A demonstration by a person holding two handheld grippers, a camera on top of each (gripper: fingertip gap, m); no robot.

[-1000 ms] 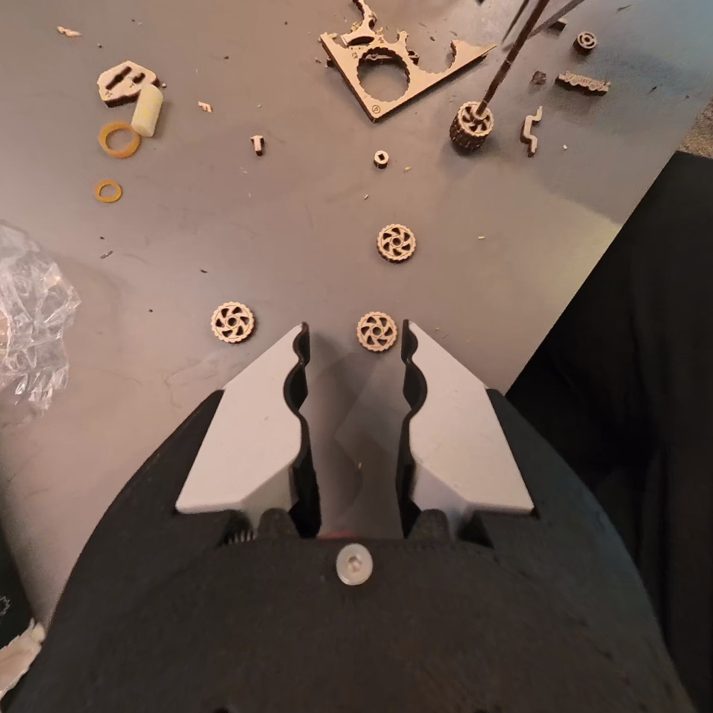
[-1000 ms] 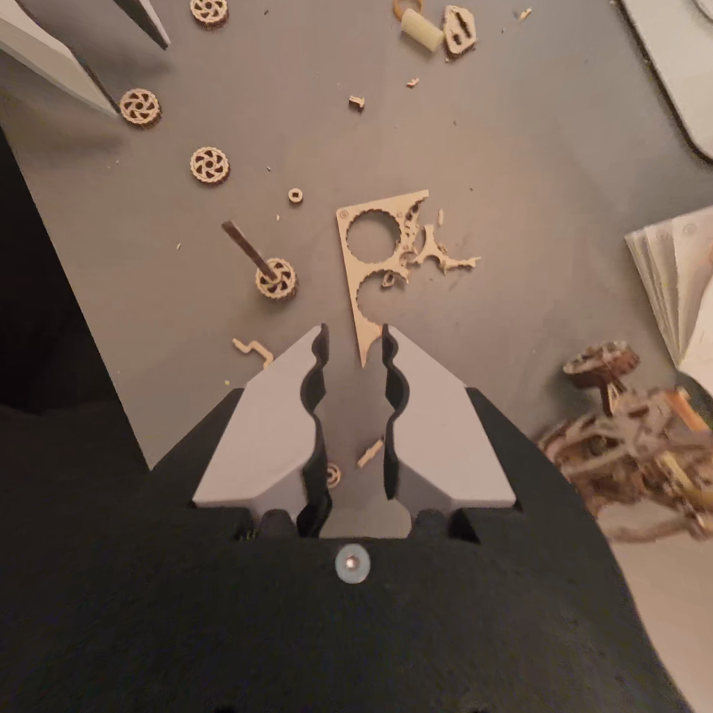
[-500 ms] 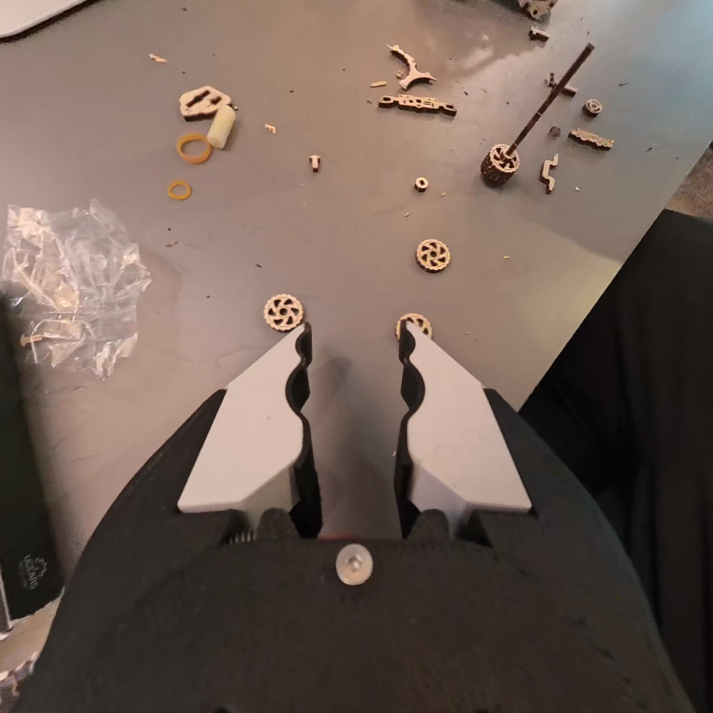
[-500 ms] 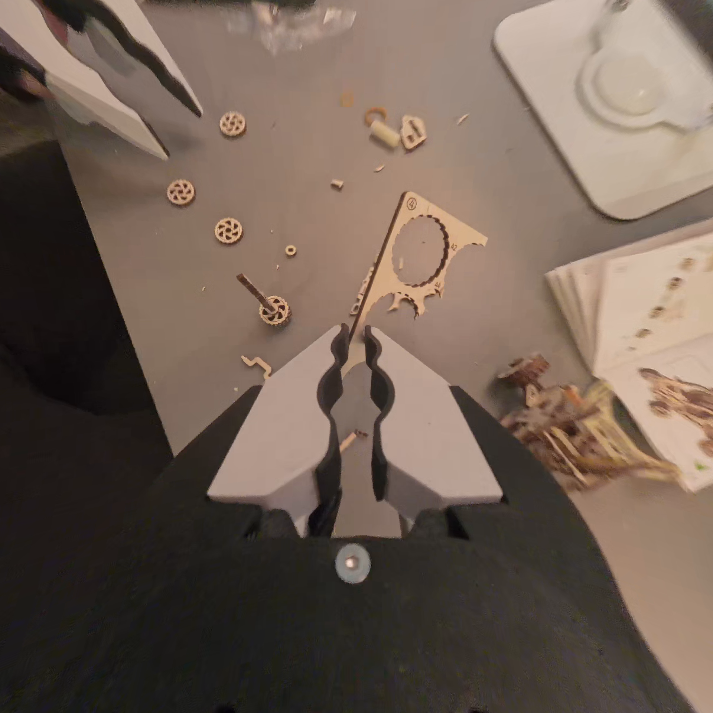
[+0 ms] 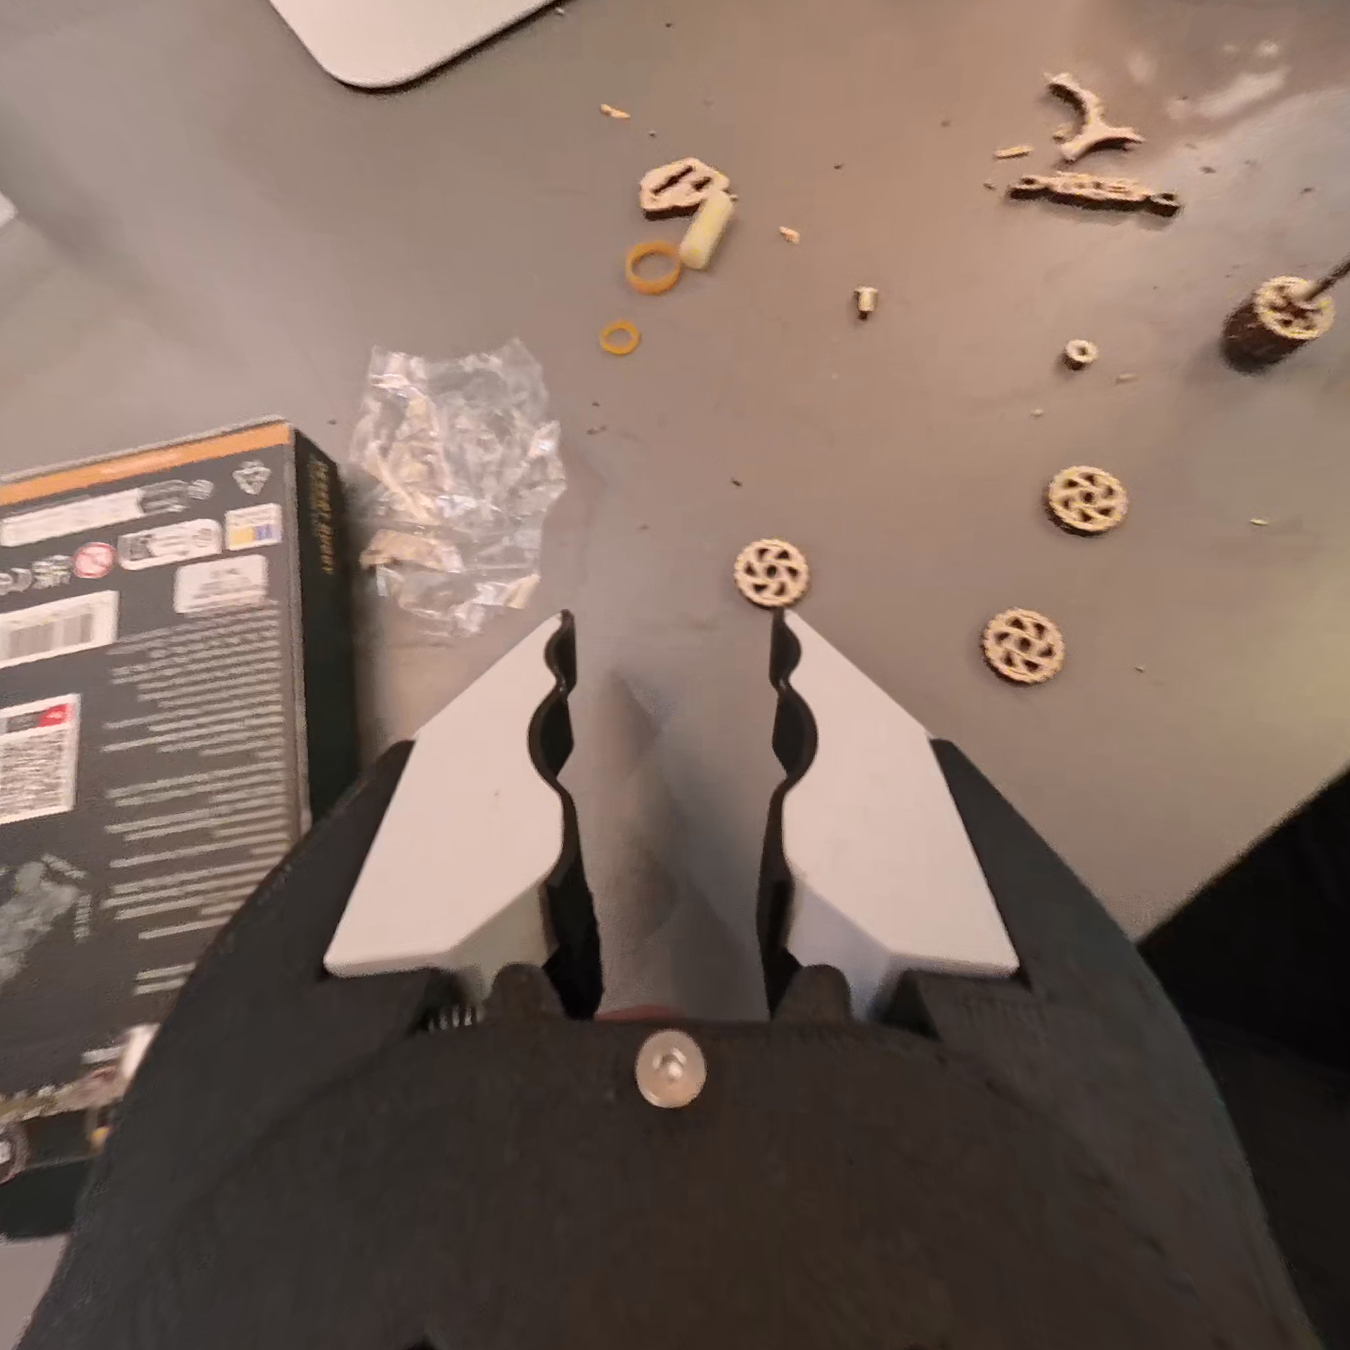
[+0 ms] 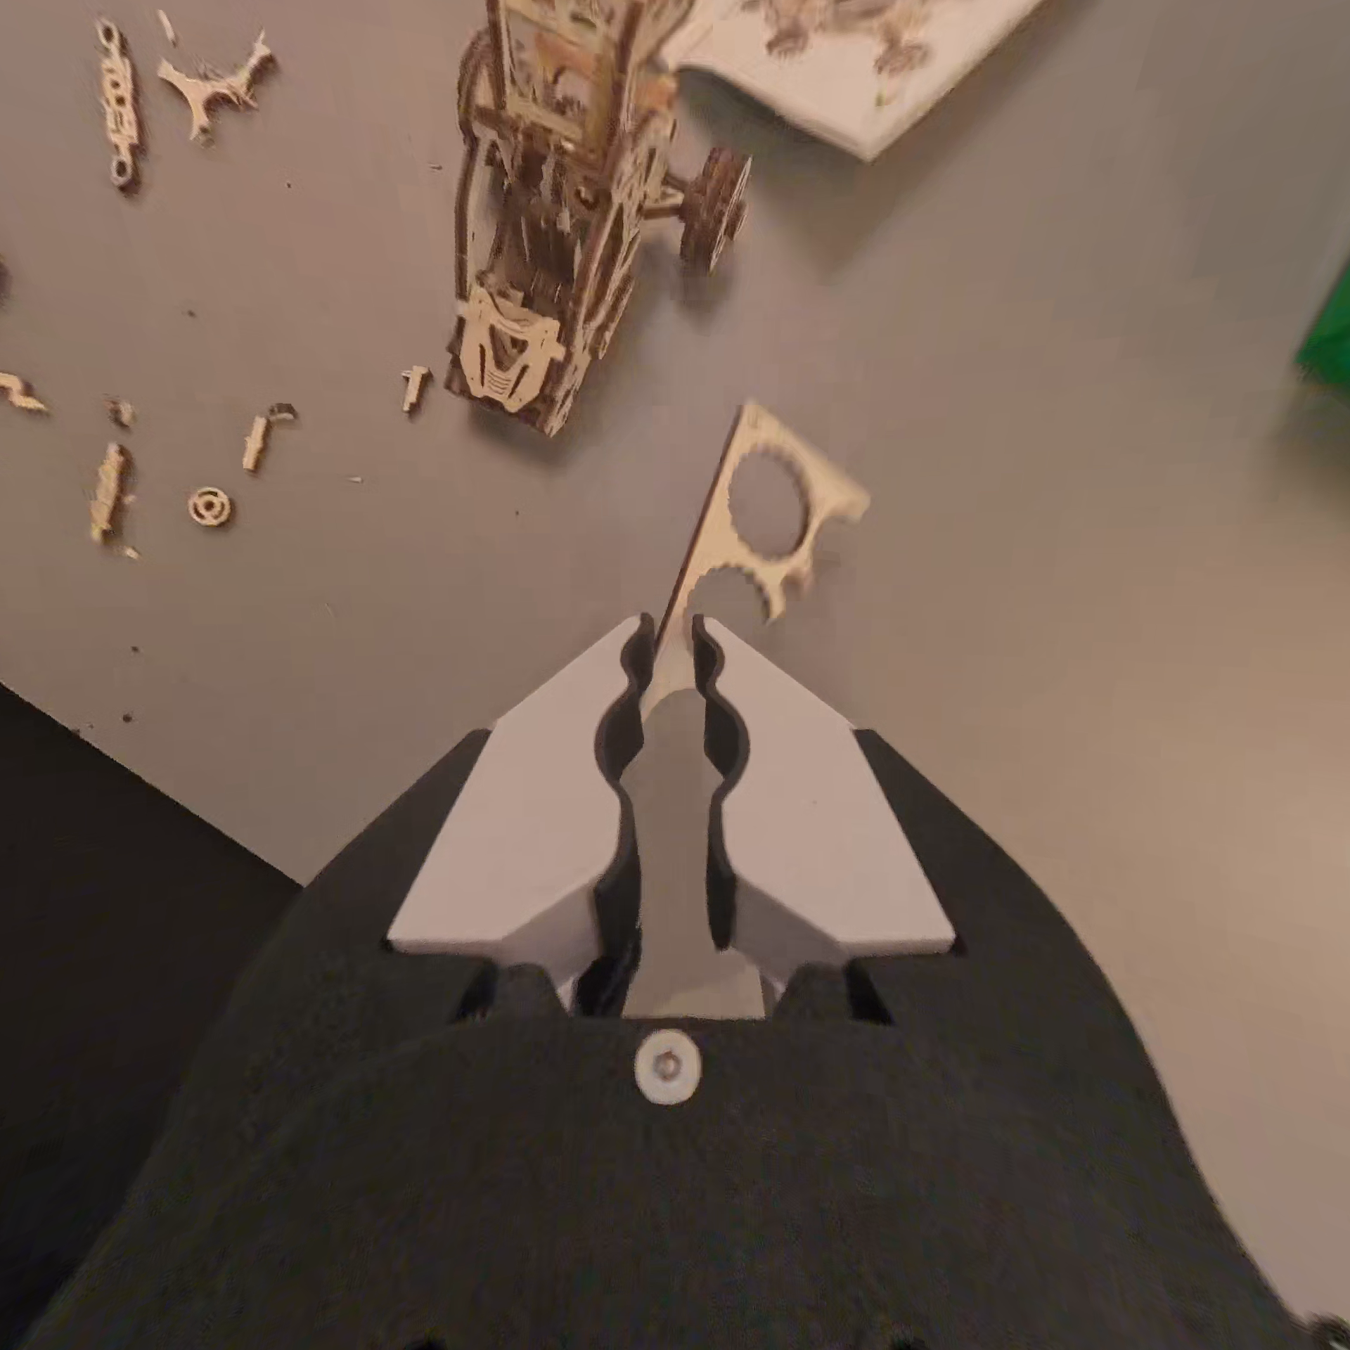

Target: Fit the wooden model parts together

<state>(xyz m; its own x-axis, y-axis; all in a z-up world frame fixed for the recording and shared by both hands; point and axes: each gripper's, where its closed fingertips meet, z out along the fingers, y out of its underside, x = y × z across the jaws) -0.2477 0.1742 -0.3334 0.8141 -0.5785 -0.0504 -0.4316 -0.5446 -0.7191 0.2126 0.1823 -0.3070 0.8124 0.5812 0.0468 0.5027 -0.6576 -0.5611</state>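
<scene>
My right gripper (image 6: 668, 628) is shut on a thin wooden scrap sheet (image 6: 785, 511) with round toothed cut-outs and holds it above the grey table. A part-built wooden vehicle model (image 6: 555, 219) stands beyond it. My left gripper (image 5: 668, 621) is open and empty just over the table. Three flat wooden gear wheels lie near it: one (image 5: 771, 573) just past its right fingertip, two (image 5: 1023, 646) (image 5: 1087, 500) farther right. A thick gear on a dark rod (image 5: 1282, 325) stands at the far right.
A black printed box (image 5: 146, 694) and crumpled clear plastic (image 5: 460, 482) lie left of my left gripper. Yellow rings (image 5: 652, 268), a pale cylinder (image 5: 705, 230) and small wooden bits (image 6: 109, 497) are scattered about. A booklet (image 6: 840, 66) lies far right. The table edge (image 6: 146, 789) runs near. Some 45 cm of space lies between my two pairs of fingers. My left gripper is the nearer one to the pale cylinder (image 5: 705, 230): about 15 cm, against 40 cm.
My right gripper closed on the scrap sheet, lifted it and swung right toward the vehicle model. My left gripper stayed open and shifted left; the box has come into view.
</scene>
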